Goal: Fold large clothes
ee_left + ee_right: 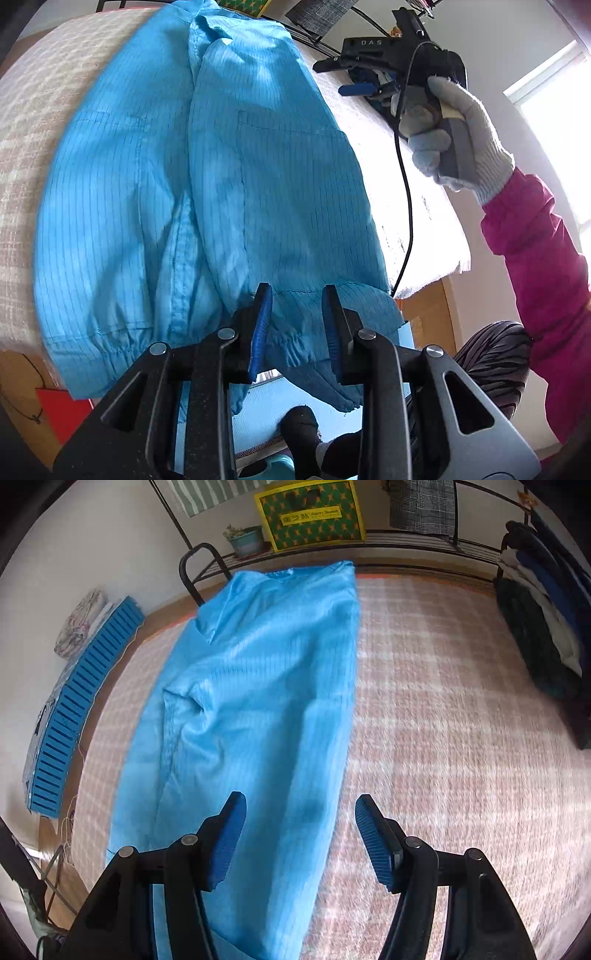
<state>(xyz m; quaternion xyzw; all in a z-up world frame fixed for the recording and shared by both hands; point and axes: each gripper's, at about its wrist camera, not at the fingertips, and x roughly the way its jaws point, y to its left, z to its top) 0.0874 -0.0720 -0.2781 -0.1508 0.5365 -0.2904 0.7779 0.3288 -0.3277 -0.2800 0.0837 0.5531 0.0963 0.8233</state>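
A bright blue jacket (221,166) with thin grid lines lies lengthwise on a pink-and-white checked blanket (33,122), sleeves folded inward over the body. Its elastic hem hangs over the near edge. My left gripper (297,328) stands open at that hem; a gathered cuff lies between the blue pads, which do not press on it. In the right wrist view the jacket (258,683) is a long narrow strip. My right gripper (300,834) hovers wide open over the jacket's right edge, holding nothing. The left wrist view also shows the right gripper (338,77), held by a white-gloved hand (461,136).
Behind the blanket (461,720) runs a black metal rack with a green-and-yellow box (310,513) and a plant pot (247,541). Dark stacked clothes (535,627) sit at the right, a blue slatted crate (81,709) at the left. A pink sleeve (535,277) and a black cable (406,203) hang at the right.
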